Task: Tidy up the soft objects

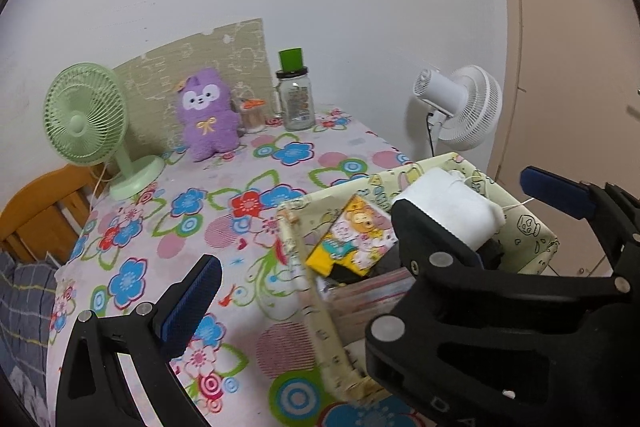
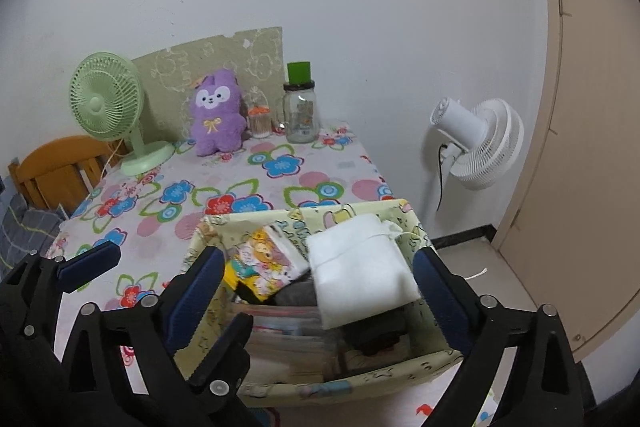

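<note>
Two handheld claws over a table (image 2: 132, 235) with a floral cloth; a fabric storage box (image 2: 436, 311) sits at the near right corner.

Right gripper (image 2: 316, 279): jaws spread wide, blue pads straddling the box opening, nothing gripped. Between its fingers, slightly ahead, lies a white drawstring pouch (image 2: 360, 267), resting loose on top of the box contents, tilted. Judgement: the pouch looks released into the box, the wide jaws fitting a let-go rather than a grasp.

Left of the pouch, near the right gripper's left pad: a cartoon-print packet (image 2: 264, 263) leaning on the box wall. Below the pouch: dark soft items and flat plastic-wrapped packs, not identifiable.

Left gripper (image 1: 372, 231): also wide open, empty. In its own view one pad hangs over bare tablecloth, the other far out past the box's right side; the right gripper's body crosses between them, blocking much of the box (image 1: 304, 267).

Far ahead of both claws, against the wall: purple plush toy (image 2: 218, 117), upright, leaning on a board. Likely the next soft thing to collect; a long reach. It is flanked by a green desk fan (image 2: 110, 103) and a glass jar with green cap (image 2: 300, 111), so approach needs care. White fan (image 2: 480, 143) stands off the table, right.
</note>
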Action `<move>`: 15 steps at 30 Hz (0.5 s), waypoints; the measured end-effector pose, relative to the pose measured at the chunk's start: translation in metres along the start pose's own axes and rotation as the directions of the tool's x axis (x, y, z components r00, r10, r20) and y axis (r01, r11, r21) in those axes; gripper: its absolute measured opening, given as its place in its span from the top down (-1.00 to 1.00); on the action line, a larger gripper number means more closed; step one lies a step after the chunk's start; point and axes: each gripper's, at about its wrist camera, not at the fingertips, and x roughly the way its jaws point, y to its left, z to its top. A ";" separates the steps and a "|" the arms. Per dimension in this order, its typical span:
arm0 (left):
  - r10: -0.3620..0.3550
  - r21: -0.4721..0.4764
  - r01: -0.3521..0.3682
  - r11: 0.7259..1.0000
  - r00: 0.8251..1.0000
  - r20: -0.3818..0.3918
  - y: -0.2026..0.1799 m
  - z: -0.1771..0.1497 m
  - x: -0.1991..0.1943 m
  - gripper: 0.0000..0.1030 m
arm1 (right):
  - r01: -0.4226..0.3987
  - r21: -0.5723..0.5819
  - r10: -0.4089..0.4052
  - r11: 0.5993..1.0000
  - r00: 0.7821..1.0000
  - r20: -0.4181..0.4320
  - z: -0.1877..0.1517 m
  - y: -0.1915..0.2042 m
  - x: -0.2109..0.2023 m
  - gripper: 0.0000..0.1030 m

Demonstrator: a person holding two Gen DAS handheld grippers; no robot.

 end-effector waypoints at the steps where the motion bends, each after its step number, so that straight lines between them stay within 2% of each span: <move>1: 0.006 -0.006 -0.006 1.000 1.000 0.003 0.003 -0.001 -0.002 -0.99 | -0.003 -0.002 0.003 1.000 1.000 0.002 0.000 0.002 -0.002 -0.90; 15: 0.070 -0.091 -0.066 0.994 0.997 0.041 0.058 -0.021 -0.036 -0.99 | -0.042 -0.034 0.043 0.999 0.999 0.031 -0.004 0.048 -0.026 -0.93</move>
